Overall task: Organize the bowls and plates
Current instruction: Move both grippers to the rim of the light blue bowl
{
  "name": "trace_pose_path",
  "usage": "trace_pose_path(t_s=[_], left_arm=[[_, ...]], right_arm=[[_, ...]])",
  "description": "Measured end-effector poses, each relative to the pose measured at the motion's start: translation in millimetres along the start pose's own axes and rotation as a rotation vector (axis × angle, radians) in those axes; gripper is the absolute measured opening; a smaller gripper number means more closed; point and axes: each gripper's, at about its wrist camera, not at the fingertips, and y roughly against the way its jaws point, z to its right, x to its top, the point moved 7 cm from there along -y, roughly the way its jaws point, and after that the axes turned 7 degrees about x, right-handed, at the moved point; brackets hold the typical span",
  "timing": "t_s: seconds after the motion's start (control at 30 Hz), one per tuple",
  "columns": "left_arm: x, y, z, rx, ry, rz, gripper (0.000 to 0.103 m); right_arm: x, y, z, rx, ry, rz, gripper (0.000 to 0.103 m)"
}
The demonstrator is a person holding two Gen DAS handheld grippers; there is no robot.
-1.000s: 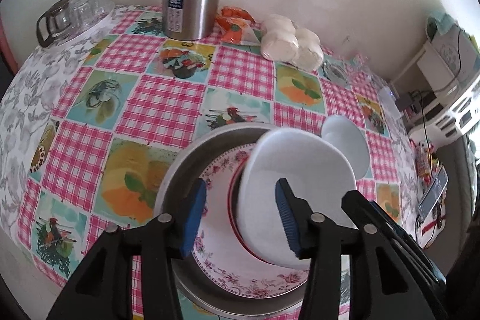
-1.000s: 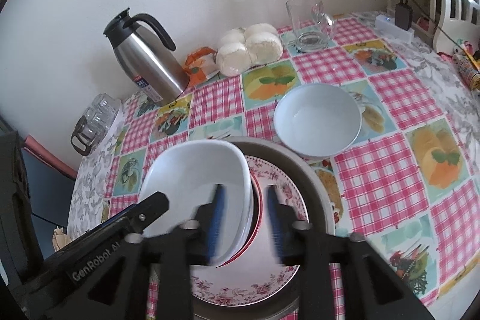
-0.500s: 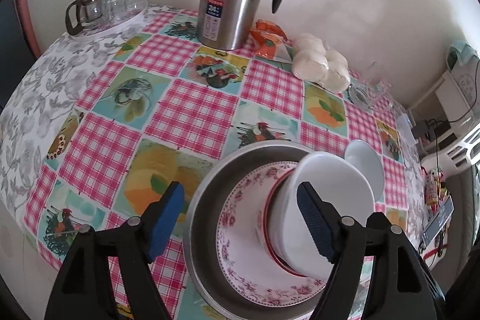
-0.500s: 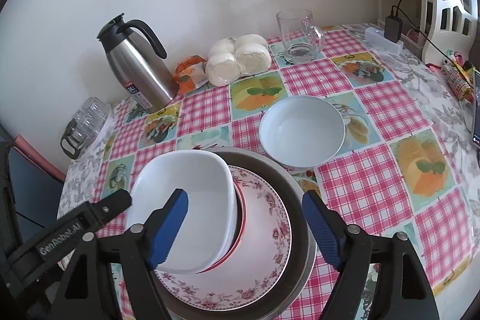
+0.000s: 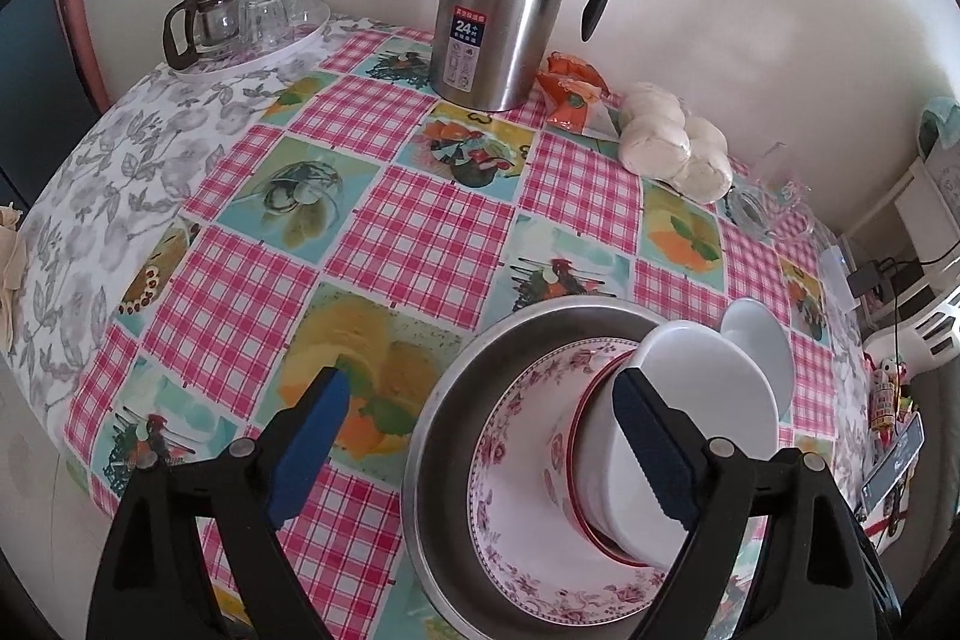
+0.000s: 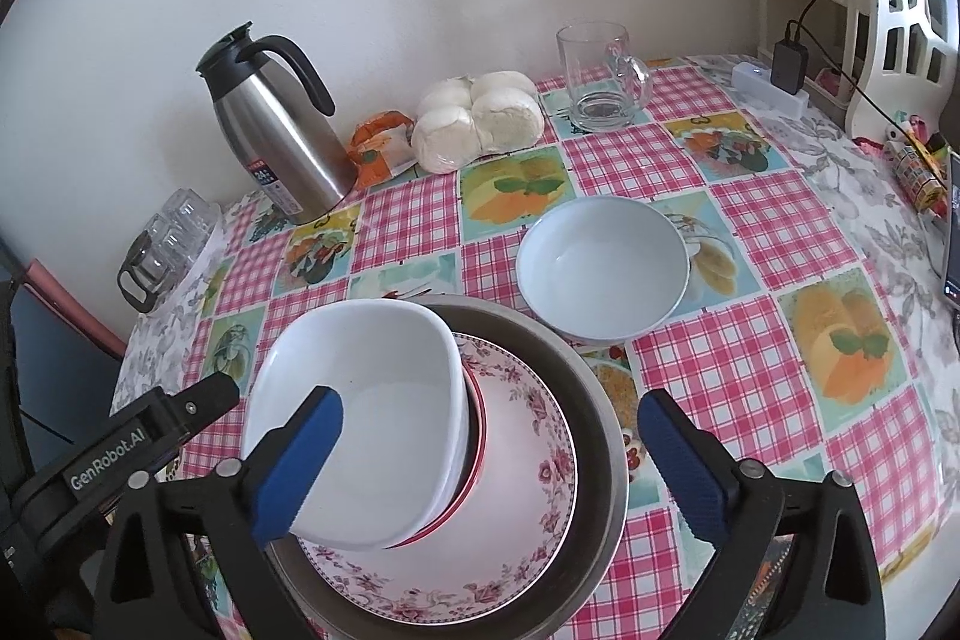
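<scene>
Jaws of both grippers, left (image 5: 480, 451) and right (image 6: 489, 466), have just opened wide, angled downward, gripping nothing. Only the right view shows the clear glass mug (image 6: 600, 78) fully.

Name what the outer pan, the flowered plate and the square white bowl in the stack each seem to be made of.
Outer pan: likely stainless steel, with a dull grey brushed sheen.
Flowered plate: probably glazed ceramic or melamine, glossy with a printed pink rim.
Square white bowl: probably glazed ceramic, smooth, plain and shiny.
</scene>
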Motion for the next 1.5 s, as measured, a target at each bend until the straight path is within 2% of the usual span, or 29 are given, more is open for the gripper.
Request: trace_pose_path(t_s=[0.47, 0.9, 1.07, 1.23, 1.37, 1.5], left_arm=[[-0.9, 18.9, -3.0, 0.008, 0.021, 0.027, 0.090], [-6.9, 34.5, 21.1, -0.016, -0.021, 0.047, 0.090], [-9.1, 42.2, 45.2, -0.047, -0.069, 0.070, 0.090], [-12.5, 55.5, 85.6, -0.093, -0.170, 0.124, 0.090], [-19.4, 57.0, 118.7, -0.145, -0.222, 0.116, 0.090], [-25.6, 56.6, 147.4, -0.165, -0.255, 0.125, 0.090]], right_arm=[[1.0, 12.9, 3.1, -0.014, 0.012, 0.023, 0.103], [5.2, 24.0, 30.0, -0.020, -0.039, 0.034, 0.103], [7.9, 26.3, 57.2, -0.066, -0.073, 0.031, 0.103], [10.2, 31.6, 88.2, -0.102, -0.121, 0.033, 0.103], [10.5, 35.5, 113.2, -0.127, -0.152, 0.032, 0.103], [9.4, 37.1, 138.8, -0.156, -0.184, 0.028, 0.103]])
